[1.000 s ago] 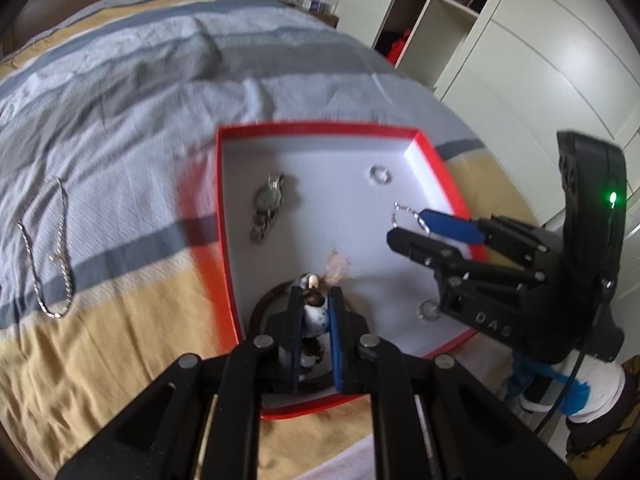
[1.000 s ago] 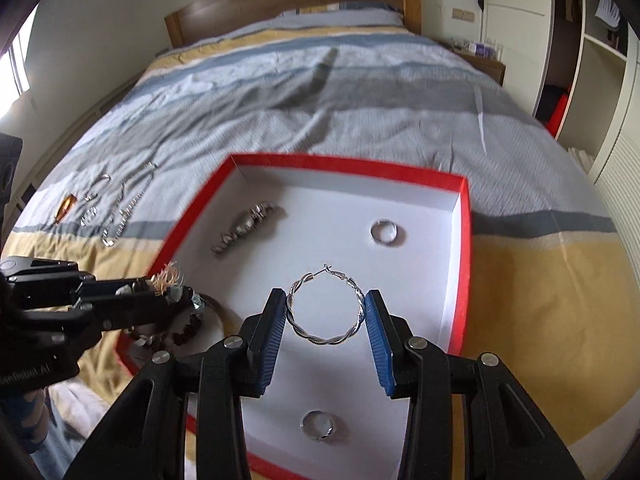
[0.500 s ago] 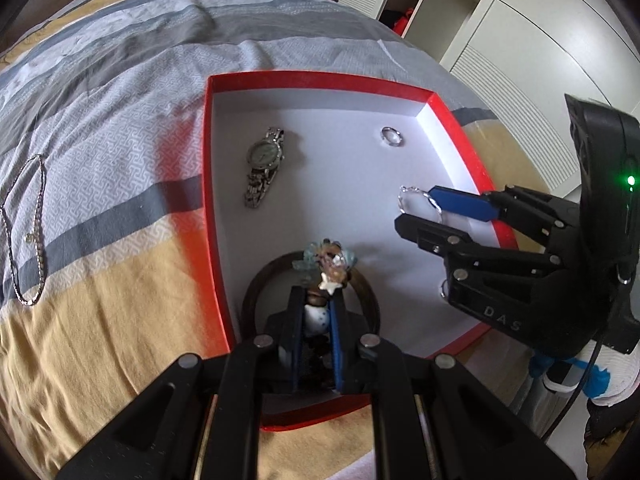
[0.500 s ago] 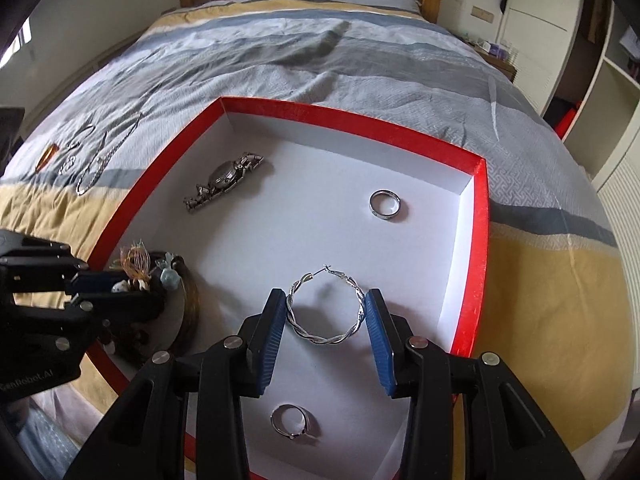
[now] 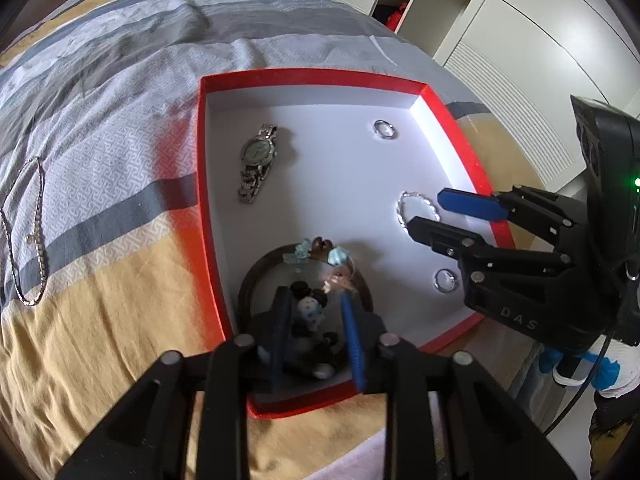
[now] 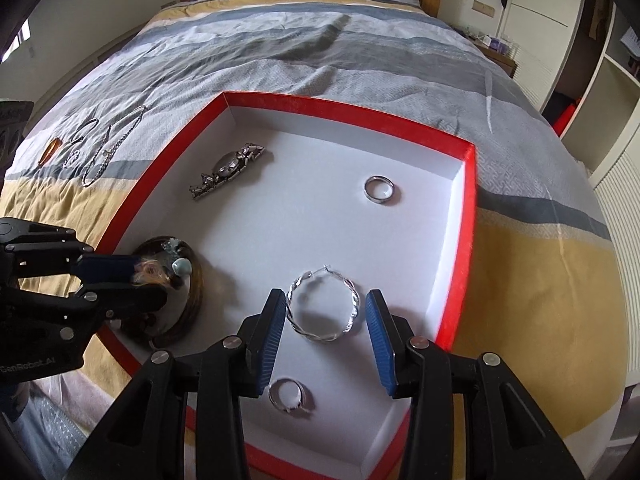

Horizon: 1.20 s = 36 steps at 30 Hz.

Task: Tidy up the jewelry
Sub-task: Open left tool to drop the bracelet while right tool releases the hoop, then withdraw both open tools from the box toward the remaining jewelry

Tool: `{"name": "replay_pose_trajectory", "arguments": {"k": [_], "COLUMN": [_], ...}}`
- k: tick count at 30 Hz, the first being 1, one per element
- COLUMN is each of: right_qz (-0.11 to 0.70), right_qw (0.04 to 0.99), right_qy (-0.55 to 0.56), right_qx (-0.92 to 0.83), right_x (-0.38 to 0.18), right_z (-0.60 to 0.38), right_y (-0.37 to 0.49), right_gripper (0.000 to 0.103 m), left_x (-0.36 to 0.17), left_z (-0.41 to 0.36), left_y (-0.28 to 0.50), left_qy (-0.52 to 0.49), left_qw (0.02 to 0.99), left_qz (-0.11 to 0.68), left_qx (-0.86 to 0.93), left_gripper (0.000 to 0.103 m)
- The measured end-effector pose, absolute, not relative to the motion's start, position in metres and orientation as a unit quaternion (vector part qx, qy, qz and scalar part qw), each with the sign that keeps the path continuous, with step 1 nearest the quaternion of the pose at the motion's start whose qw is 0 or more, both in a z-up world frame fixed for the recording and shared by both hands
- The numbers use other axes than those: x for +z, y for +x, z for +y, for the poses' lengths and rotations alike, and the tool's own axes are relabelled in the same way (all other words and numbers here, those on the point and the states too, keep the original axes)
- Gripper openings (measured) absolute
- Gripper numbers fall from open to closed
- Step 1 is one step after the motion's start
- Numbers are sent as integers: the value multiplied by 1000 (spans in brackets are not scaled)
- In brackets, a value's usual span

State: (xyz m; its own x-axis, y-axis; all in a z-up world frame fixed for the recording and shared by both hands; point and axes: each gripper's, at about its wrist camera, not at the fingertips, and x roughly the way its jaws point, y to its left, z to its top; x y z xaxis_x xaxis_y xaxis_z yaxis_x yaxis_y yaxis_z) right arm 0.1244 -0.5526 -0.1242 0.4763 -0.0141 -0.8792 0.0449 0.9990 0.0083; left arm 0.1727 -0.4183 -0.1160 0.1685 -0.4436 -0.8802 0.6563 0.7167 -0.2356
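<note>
A red box [image 5: 203,160] [image 6: 466,240] with a white floor lies on the bed. My left gripper [image 5: 314,300] is open over a dark bangle with charm beads [image 5: 304,258] [image 6: 176,268] at the box's near left corner. My right gripper [image 6: 326,306] is open around a twisted silver hoop earring [image 6: 322,308] [image 5: 416,204] that lies on the box floor. A silver watch [image 5: 256,160] [image 6: 228,170] and two rings [image 6: 380,189] [image 6: 288,396] also lie in the box.
A silver chain [image 5: 32,236] lies on the striped bedspread left of the box. In the right wrist view, more chains [image 6: 108,148] and an amber piece [image 6: 48,151] lie there. White wardrobes [image 5: 520,40] stand at the right of the bed.
Both grippers lowered into the box and opened. The left let go of the charm bangle; the right let the hoop earring down onto the box floor.
</note>
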Motion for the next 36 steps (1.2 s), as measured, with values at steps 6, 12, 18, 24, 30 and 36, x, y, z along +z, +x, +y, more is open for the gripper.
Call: {"name": "replay_pose_trajectory", "arguments": {"k": [6, 12, 18, 24, 30, 36], "right_qz": [503, 483, 453, 422, 392, 367], "right_qw": [863, 874, 888, 904, 918, 929], "right_qy": [22, 30, 42, 51, 57, 45], "right_qx": [-26, -42, -57, -55, -40, -19], "right_x": [-111, -83, -44, -9, 23, 53], "right_z": [-554, -556, -547, -518, -476, -427], "right_y": [112, 90, 63, 36, 13, -10], "right_gripper": [41, 41, 46, 50, 51, 52], "left_x": [-101, -62, -21, 15, 44, 64], "left_z": [-412, -395, -365, -324, -272, -210], "left_y": [167, 158, 135, 102, 74, 49], "left_qy": [93, 83, 70, 77, 63, 33], "left_qw": [762, 780, 808, 834, 856, 878], "left_qz": [523, 496, 457, 423, 406, 386], "left_qx": [-370, -374, -365, -347, -315, -280], "left_gripper": [31, 31, 32, 32, 42, 43]}}
